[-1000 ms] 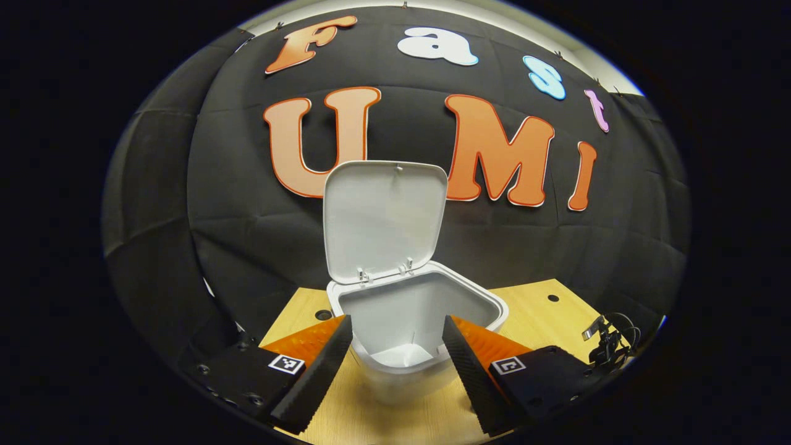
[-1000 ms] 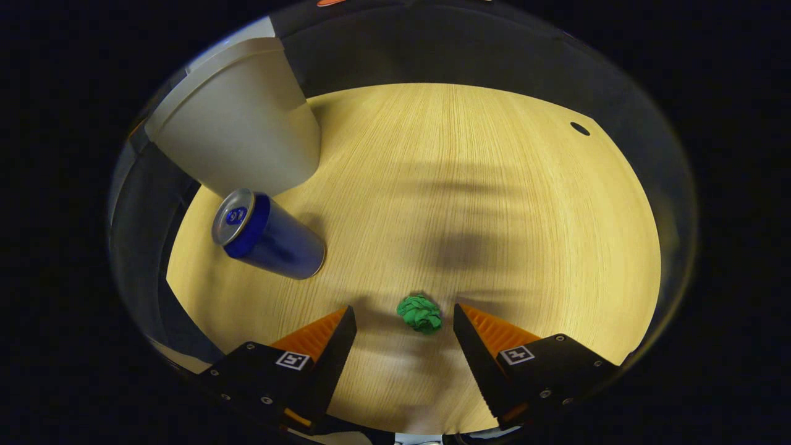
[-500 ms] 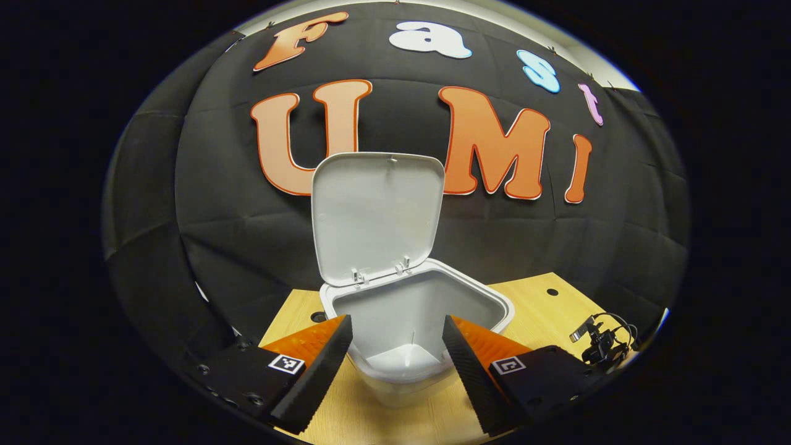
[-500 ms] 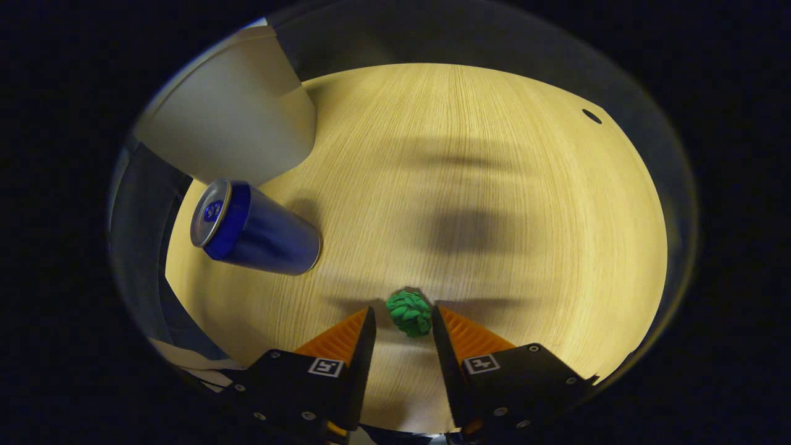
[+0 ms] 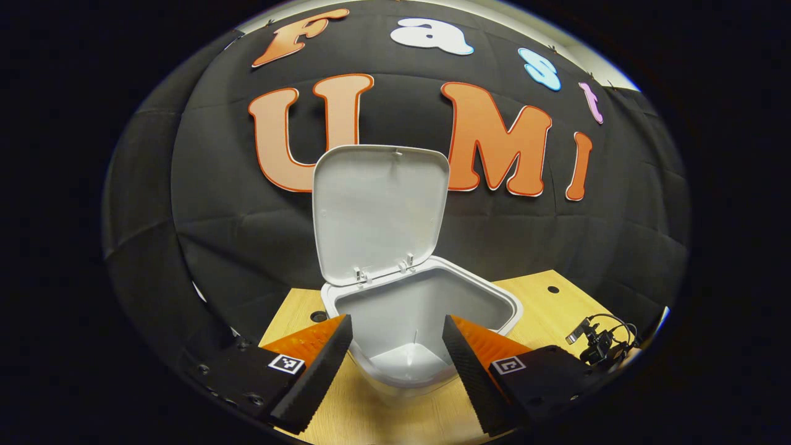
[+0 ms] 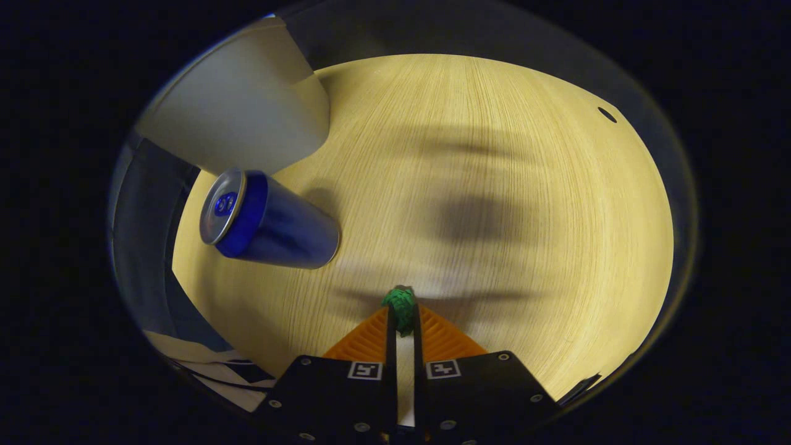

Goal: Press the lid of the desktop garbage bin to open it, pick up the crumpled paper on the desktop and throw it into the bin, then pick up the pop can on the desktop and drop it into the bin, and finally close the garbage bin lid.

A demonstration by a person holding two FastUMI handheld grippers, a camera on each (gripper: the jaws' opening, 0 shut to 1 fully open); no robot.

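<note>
- Pale wood-grain desktop (image 6: 494,154) is spreading out ahead of the right gripper (image 6: 402,315), with the booth's black cloth wall rising behind the bin in the left gripper view.
- Right gripper's two fingers are pressing together on the crumpled paper (image 6: 400,303), a small green wad sitting right at their tips, part of it poking out forward; it appears pinched from both sides.
- Relative to this gripper, the garbage bin (image 6: 241,123) is lying ahead and to its left, well apart from the wad; so the coming carry is, I judge, a lift followed by a swing leftward and forward over the bin's mouth.
- Pop can (image 6: 266,219) is standing between the gripper and the bin (also off to the left), its long axis upright though the lens is tilting it, its silver top turned toward the camera; it is sitting just beside the bin's wall and could be clipped on a low path.
- Left gripper (image 5: 397,352) is holding its fingers wide apart, gripping nothing, and is hovering just in front of the bin's rim (image 5: 507,303).
- Lid (image 5: 380,210) is standing up on its hinges at the far side, so the opening is facing this gripper.
- Inside, the bin is showing bare pale walls and floor, nothing in it that I can make out.
- Small black clip with a cable (image 5: 599,343) is lying on the desktop to the left gripper's right.
</note>
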